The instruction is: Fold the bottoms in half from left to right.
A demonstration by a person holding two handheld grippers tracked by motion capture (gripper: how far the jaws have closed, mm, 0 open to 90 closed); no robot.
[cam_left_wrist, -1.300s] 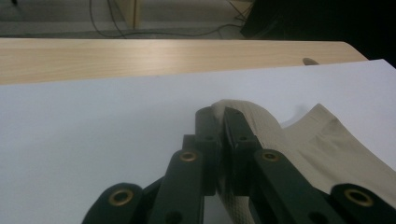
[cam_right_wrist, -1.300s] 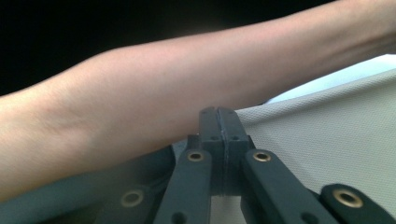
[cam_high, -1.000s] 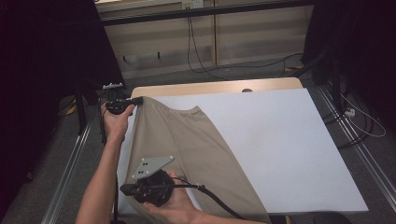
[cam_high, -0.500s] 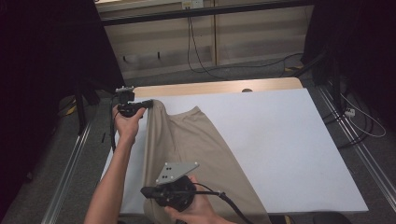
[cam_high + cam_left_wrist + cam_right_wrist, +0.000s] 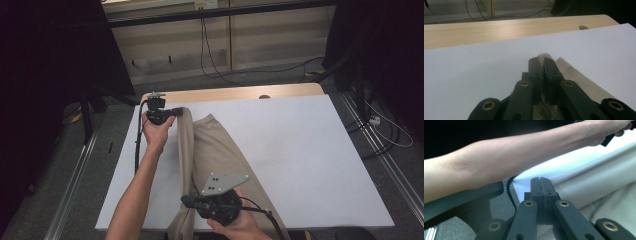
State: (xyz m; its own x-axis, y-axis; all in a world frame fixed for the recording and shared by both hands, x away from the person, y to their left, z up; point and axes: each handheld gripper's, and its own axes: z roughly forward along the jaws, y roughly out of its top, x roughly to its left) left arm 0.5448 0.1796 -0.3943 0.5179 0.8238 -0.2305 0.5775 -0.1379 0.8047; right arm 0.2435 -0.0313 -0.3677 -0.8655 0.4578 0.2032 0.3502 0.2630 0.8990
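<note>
At the far left corner of the surface point(image 5: 310, 150), the left tool point(image 5: 181, 111) was pressed together on the far end of the cloth point(image 5: 220, 155). The left gripper view confirmed this: the two black jaws met closely, with a tip of beige fabric point(image 5: 544, 56) standing up between them and more of it running away to the right over the white sheet. The left hand point(image 5: 157, 131) held that tool from the near side, its forearm reaching in from the bottom edge.

Near the front edge, the right tool point(image 5: 186, 201) pointed left, its jaws shut at the cloth's near left border; a grey three-cornered plate sat on top of it. In the right gripper view the jaws point(image 5: 540, 181) were closed flat against each other, with the cloth's rolled edge point(image 5: 599, 185) just beside them on the right. Whether fabric lay between them could not be told from that view. The left forearm point(image 5: 511, 155) crossed above.

The cloth lay as a long beige strip from the far left corner to the front edge, its left border raised into a narrow fold between the two tools, the remainder flat on the white sheet. A strip of bare wood showed along the far edge. A black cable point(image 5: 136, 145) trailed from the left tool down the surface's left side.
</note>
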